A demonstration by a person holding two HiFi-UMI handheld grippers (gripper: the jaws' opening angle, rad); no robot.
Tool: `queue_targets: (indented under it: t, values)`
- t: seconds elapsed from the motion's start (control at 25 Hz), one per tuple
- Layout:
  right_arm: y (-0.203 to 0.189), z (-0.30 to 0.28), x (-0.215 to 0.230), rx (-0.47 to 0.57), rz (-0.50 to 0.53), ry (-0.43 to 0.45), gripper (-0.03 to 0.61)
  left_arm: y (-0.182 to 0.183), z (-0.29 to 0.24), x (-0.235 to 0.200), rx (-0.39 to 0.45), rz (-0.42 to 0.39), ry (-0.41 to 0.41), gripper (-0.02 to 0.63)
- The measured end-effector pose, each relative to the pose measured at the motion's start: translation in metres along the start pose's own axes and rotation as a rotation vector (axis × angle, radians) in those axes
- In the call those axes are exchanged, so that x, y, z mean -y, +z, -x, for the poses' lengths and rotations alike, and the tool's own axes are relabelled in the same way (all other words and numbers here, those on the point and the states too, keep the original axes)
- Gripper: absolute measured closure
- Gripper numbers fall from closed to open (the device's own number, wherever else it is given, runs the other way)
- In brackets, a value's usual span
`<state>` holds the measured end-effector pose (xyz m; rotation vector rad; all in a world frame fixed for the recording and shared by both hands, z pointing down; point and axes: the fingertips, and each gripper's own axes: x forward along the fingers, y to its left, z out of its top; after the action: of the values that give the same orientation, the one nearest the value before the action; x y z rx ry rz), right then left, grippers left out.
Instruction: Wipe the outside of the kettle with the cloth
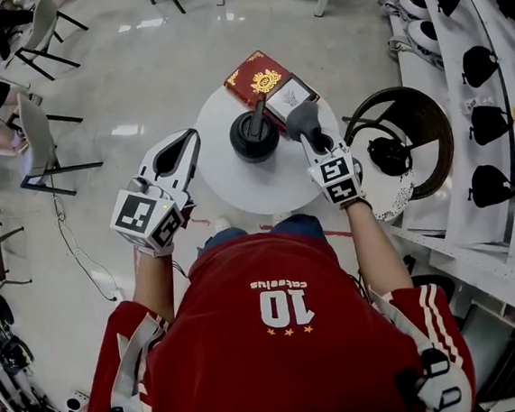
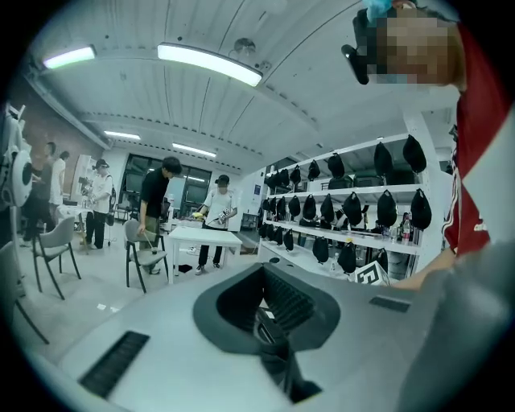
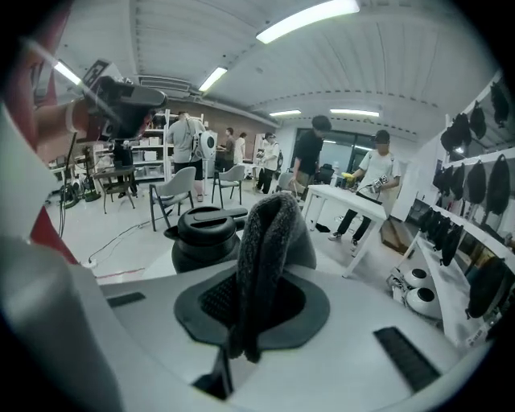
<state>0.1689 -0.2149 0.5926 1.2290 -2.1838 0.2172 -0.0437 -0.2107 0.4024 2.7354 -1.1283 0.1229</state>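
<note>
Nearest, the person's red short-sleeved shirt [image 1: 279,334] fills the low part of the head view, with both forearms reaching forward; the left gripper [image 1: 188,144] is held at the near left edge of the round white table [image 1: 237,180], tilted upward so that its own view takes in the ceiling and the room; its jaws are together with nothing between them [image 2: 269,322]; the right gripper [image 1: 310,137] is over the right part of the table, jaws clamped on the thick grey folded cloth [image 1: 301,118], which stands up between them in the right gripper view [image 3: 269,233]; the squat black lidded kettle [image 1: 254,136] stands upright on the table a little beyond its middle, just left of the cloth [image 3: 201,237]; whether cloth and kettle touch cannot be told; beyond the kettle a dark red book with a gold emblem [image 1: 254,76] lies at the far edge of the table; farther off, light grey chairs [image 1: 37,131] stand on the floor at the far left, and white shelves [image 1: 468,135] carrying black bags [image 1: 478,63] run along the right.
</note>
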Motion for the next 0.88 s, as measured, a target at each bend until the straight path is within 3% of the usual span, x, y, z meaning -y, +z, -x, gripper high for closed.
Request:
queue_targets:
  t: [0.48, 0.88]
  values:
    - [-0.06, -0.054, -0.022, -0.095, 0.303, 0.263, 0.534, -0.01, -0.007, 0.008, -0.019, 0.009, 0.161, 0.608]
    - [-0.083, -0.088, -0.038, -0.159, 0.372, 0.406, 0.534, -0.02, 0.017, 0.005, -0.015, 0.03, 0.296, 0.609]
